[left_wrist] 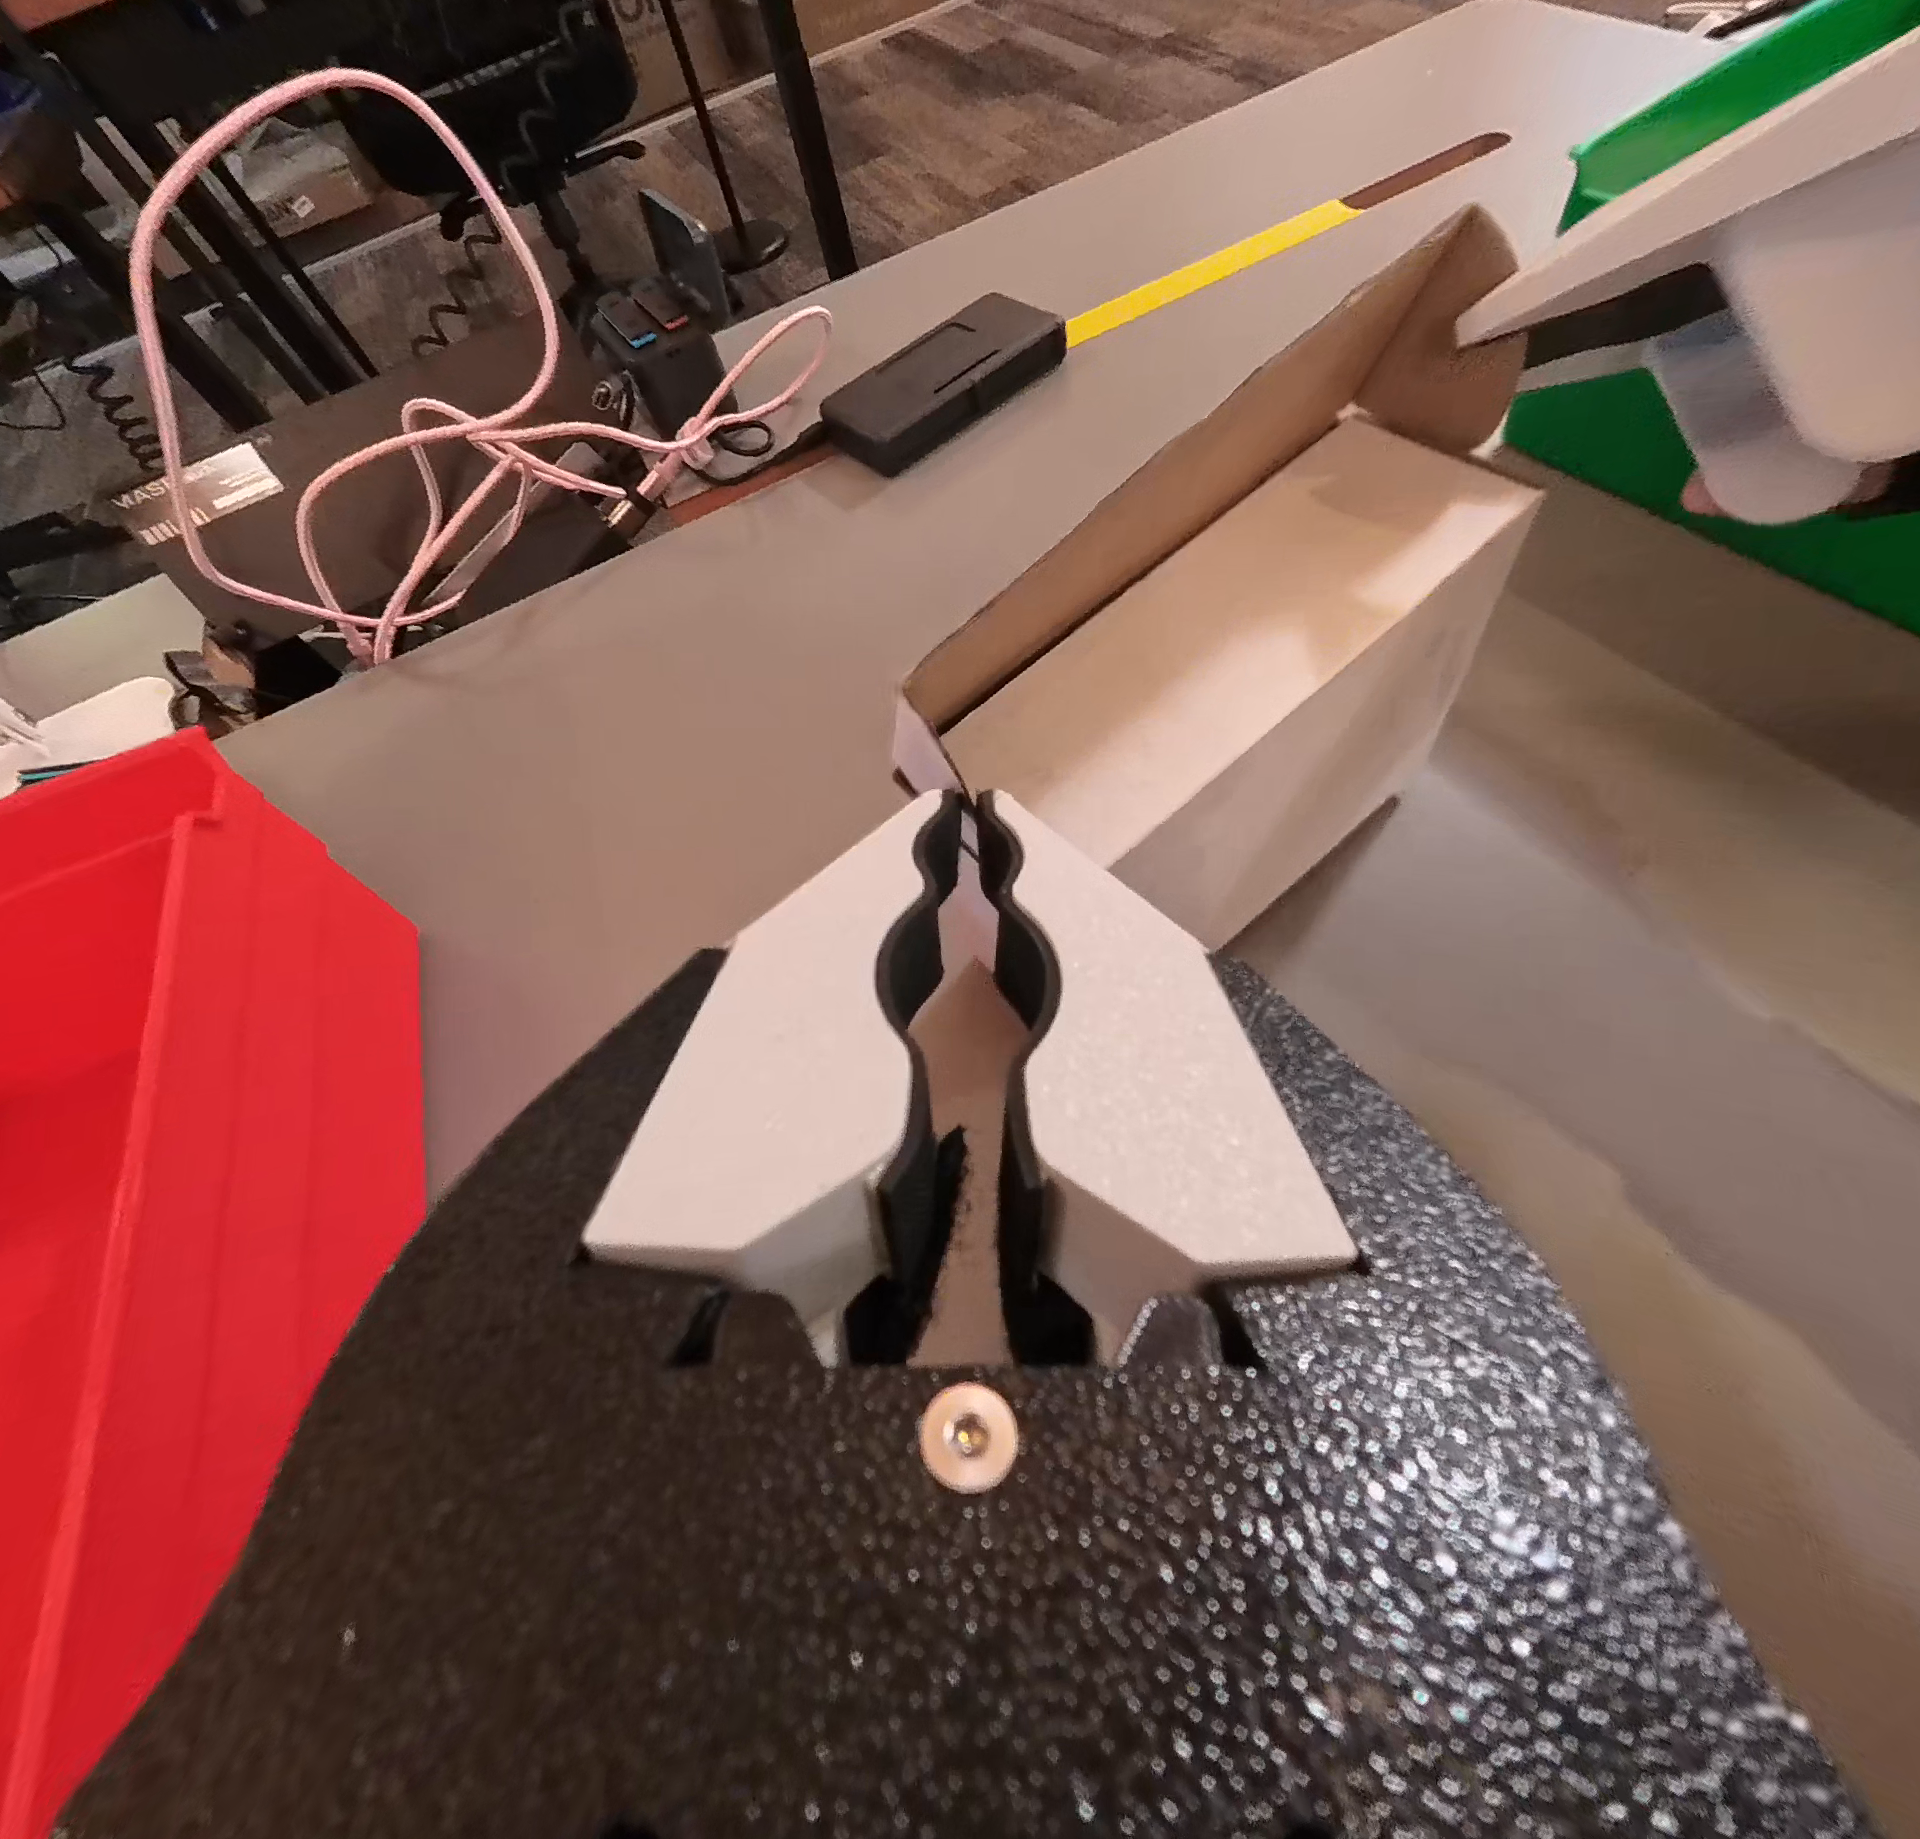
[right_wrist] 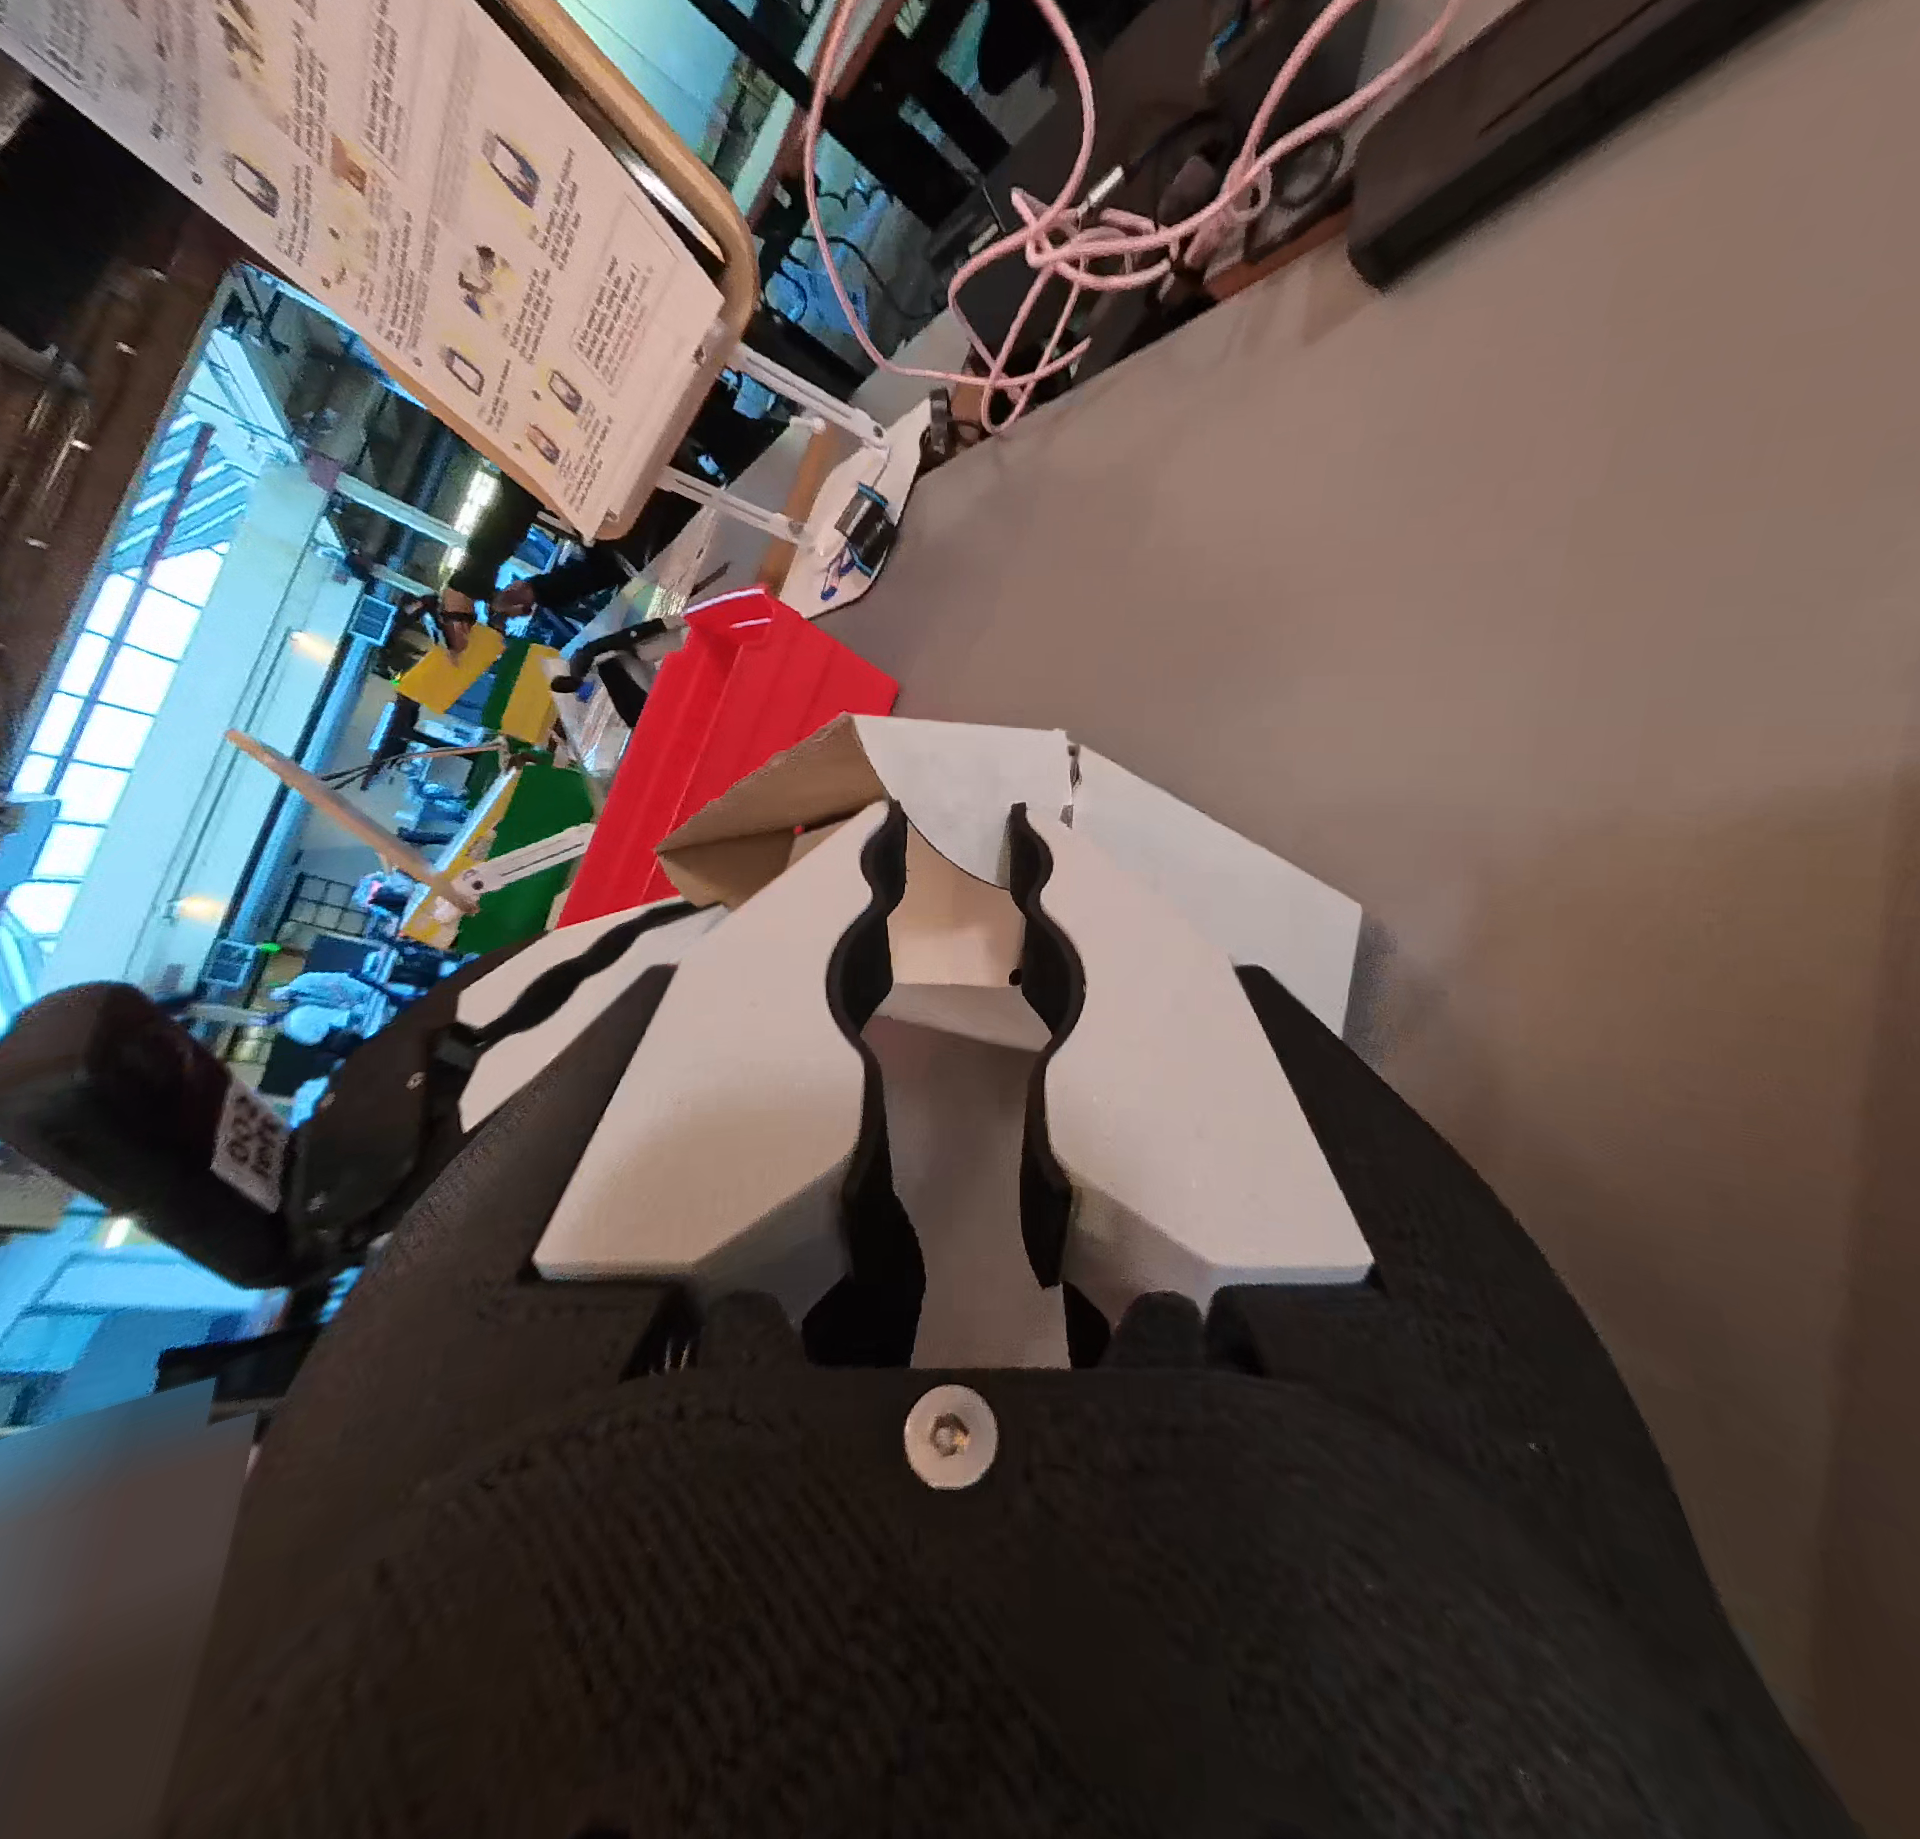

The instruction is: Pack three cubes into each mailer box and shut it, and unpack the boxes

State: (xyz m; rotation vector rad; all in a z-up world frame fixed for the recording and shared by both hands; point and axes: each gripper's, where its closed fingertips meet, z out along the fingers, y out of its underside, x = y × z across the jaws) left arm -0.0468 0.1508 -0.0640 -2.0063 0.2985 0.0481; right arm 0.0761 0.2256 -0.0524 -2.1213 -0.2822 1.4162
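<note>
A white mailer box (left_wrist: pixel 1247 636) lies on the grey table (left_wrist: pixel 623 698), its lid (left_wrist: pixel 1195 459) raised a little so the brown inner side shows. My left gripper (left_wrist: pixel 968 802) is shut on the corner of the lid's front flap, a thin white strip between the pads. My right gripper (right_wrist: pixel 951 823) is open at the far end. The lid's rounded side flap (right_wrist: pixel 956 849) lies between its fingers without being pressed. The right gripper also shows in the left wrist view (left_wrist: pixel 1507 335). The left gripper shows in the right wrist view (right_wrist: pixel 582 968). No cubes are in view.
A red bin (left_wrist: pixel 156 1114) stands close on the left of the box, and a green bin (left_wrist: pixel 1714 106) behind its far end. A black device (left_wrist: pixel 945 381), a pink cable (left_wrist: pixel 416 387) and a yellow tape strip (left_wrist: pixel 1216 272) lie near the table's far edge. Spacing between my two grippers at the tips: around 15 cm.
</note>
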